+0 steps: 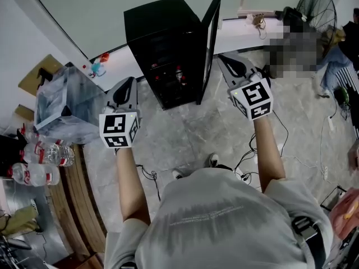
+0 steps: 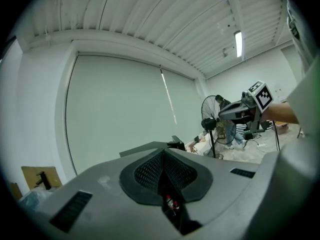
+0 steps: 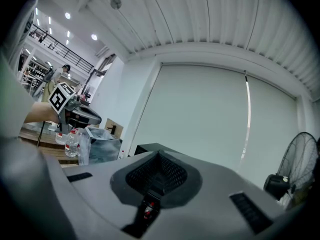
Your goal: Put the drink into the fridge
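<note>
A black fridge (image 1: 162, 38) stands on the floor ahead, its door (image 1: 208, 43) swung open to the right. Red-capped drink bottles (image 1: 179, 74) stand on a shelf inside; they also show small between the jaws as bottles (image 2: 170, 202) in the left gripper view and bottles (image 3: 147, 211) in the right gripper view. My left gripper (image 1: 130, 84) is shut and holds nothing, short of the fridge's lower left. My right gripper (image 1: 225, 61) is shut and holds nothing, just right of the open door. Both point at the fridge.
A wooden counter (image 1: 78, 178) runs along my left, with water bottles (image 1: 47, 153) and a clear plastic box (image 1: 67, 102) on it. A standing fan (image 1: 316, 7) is at the far right. Cables (image 1: 252, 150) trail over the floor near my feet.
</note>
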The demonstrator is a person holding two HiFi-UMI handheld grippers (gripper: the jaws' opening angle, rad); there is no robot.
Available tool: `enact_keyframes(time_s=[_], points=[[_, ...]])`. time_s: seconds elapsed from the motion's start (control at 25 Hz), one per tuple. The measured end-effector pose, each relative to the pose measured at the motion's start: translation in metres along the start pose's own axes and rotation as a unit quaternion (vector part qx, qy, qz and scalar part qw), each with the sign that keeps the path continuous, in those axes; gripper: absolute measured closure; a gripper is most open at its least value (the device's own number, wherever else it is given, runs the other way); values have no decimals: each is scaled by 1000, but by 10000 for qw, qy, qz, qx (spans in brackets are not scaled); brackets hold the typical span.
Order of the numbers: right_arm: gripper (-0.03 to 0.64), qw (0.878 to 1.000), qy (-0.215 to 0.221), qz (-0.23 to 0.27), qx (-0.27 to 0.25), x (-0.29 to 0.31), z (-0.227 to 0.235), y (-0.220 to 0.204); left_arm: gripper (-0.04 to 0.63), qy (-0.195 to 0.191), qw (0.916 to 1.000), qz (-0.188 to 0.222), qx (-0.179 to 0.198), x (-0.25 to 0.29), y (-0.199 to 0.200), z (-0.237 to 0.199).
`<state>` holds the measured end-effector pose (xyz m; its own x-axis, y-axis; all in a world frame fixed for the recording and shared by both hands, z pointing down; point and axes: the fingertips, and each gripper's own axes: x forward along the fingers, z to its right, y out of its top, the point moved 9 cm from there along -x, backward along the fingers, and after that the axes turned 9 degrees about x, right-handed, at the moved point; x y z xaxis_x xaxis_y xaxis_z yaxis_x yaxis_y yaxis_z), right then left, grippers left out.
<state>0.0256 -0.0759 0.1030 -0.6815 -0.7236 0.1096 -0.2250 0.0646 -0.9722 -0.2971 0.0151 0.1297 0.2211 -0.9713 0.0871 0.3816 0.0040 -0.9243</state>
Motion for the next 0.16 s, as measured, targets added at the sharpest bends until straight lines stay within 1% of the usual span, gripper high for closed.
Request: enact_keyframes(time_s=[0.16], points=[[617,10000,-2,-23,23,3,1,-2,580,-36,10000,25,-47,6,-1,-1]])
